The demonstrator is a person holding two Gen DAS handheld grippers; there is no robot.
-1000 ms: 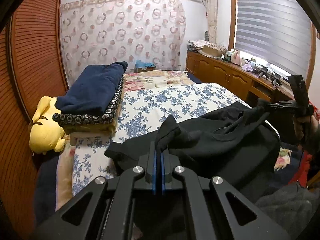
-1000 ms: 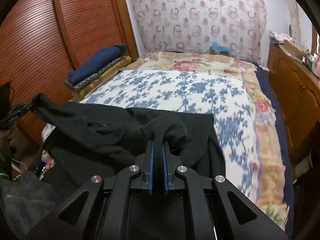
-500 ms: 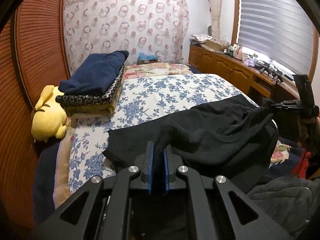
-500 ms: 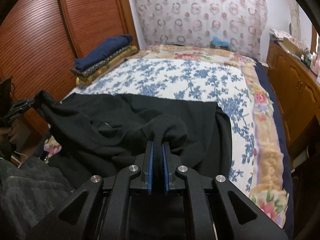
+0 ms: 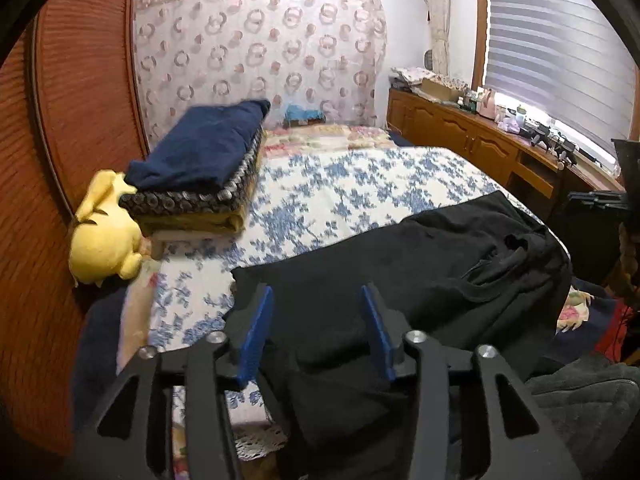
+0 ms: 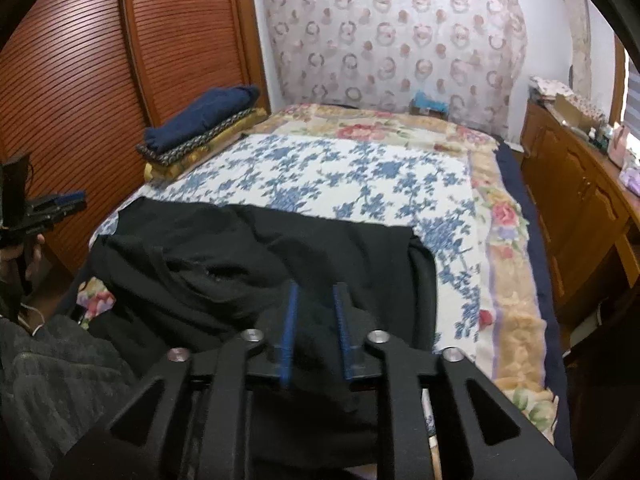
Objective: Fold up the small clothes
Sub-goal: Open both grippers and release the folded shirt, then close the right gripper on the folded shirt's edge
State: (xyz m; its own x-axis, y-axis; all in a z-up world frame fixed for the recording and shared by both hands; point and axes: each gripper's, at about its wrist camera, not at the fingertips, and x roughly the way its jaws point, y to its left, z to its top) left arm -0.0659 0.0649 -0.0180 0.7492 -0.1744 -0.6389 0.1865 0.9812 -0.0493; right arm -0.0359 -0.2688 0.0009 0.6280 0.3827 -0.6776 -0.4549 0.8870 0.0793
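- Left wrist view: the left gripper (image 5: 318, 328) has just been opening; its blue pads (image 5: 256, 332) stand wide apart over the near edge of the black garment (image 5: 420, 264), with cloth lying between them but not pinched.
- The garment is spread across the near end of the bed (image 5: 360, 184), rumpled toward the right, where the right gripper (image 5: 600, 200) shows at the edge.
- Far left on the bed sits a stack of folded blankets (image 5: 200, 168), a yellow plush toy (image 5: 104, 236) beside it against the wooden slatted door (image 5: 80, 100).
- Right: a cabinet (image 5: 460, 132) cluttered with small things below a blind (image 5: 560, 52); no writing is legible.
- Right wrist view: the right gripper (image 6: 316, 332) has also been opening, its gap narrow, with a hump of garment (image 6: 240, 256) between the pads, loose.
- The left gripper (image 6: 56, 204) shows far left, a hand (image 6: 34, 248) below it.
- Beyond lie the floral bedspread (image 6: 340, 176), the stack (image 6: 200, 128) and a patterned curtain (image 6: 392, 40).
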